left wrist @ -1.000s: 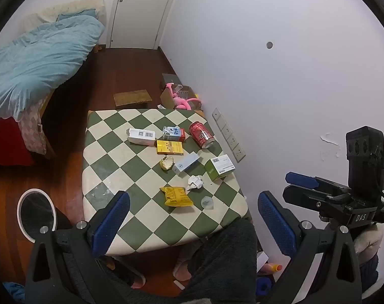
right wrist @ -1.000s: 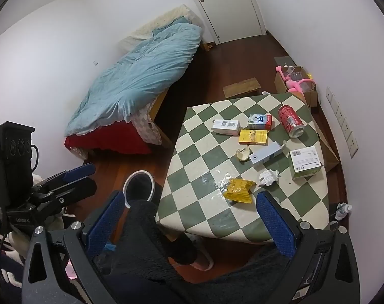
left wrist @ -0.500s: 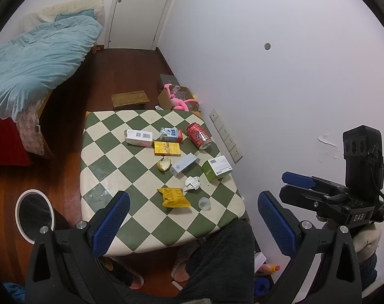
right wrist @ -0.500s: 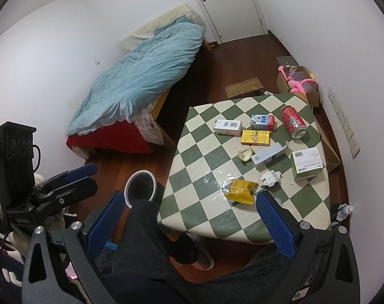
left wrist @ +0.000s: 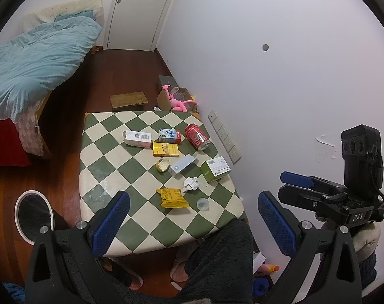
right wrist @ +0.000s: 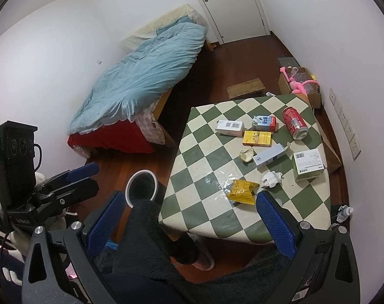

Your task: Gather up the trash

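Note:
A green-and-white checked table (left wrist: 108, 152) (right wrist: 199, 152) holds trash: a red can (left wrist: 197, 136) (right wrist: 294, 122), a yellow snack bag (left wrist: 172, 197) (right wrist: 242, 188), a crumpled tissue (left wrist: 191, 184) (right wrist: 271, 178), a green-and-white box (left wrist: 215, 169) (right wrist: 308, 164), a yellow box (left wrist: 165, 149), a milk carton (left wrist: 169, 136) and a white box (left wrist: 137, 138). My left gripper (left wrist: 193, 225) is open and empty, high above the table's near edge. My right gripper (right wrist: 190, 224) is open and empty too. A white-rimmed bin (left wrist: 34, 215) (right wrist: 141, 183) stands on the floor left of the table.
A bed with a blue duvet (right wrist: 143, 76) lies to the left. A cardboard box with a pink toy (left wrist: 176, 100) and a low wooden stool (left wrist: 128, 100) stand beyond the table. The white wall (left wrist: 280, 88) runs along the right. My lap is below.
Both grippers have drifted slightly, so the table sits a little lower and left in the left view. Nothing on the table has moved. Both grippers stay open.

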{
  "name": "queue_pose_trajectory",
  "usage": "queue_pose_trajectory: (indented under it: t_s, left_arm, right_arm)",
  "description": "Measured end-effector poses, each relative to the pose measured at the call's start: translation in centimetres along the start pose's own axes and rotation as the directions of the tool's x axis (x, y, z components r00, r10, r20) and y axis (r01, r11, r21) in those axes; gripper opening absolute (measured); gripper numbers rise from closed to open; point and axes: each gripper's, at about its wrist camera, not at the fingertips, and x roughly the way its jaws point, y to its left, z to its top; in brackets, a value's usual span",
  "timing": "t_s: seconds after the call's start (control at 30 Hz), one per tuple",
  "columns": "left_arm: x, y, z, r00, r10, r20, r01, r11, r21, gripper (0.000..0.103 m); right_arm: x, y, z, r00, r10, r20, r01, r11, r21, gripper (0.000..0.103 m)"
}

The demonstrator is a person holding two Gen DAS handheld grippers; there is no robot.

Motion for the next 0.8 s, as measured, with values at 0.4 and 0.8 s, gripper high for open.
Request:
queue_pose_trajectory:
  t_s: [0.4, 0.8]
  left_arm:
    - [-0.38, -0.06, 0.06, 1.000, -0.007, 0.002, 0.007, 1.000, 0.002, 0.103]
    - [-0.56, -0.04, 0.02, 1.000, -0.010, 0.003, 0.010, 1.000, 0.004, 0.103]
  right_arm:
    - [0.23, 0.27, -0.05, 1.000, 0.003, 0.003, -0.003, 1.000, 0.000, 0.103]
    - [0.32, 0.03, -0.25, 1.000, 0.002, 0.004, -0.002, 1.000, 0.000, 0.103]
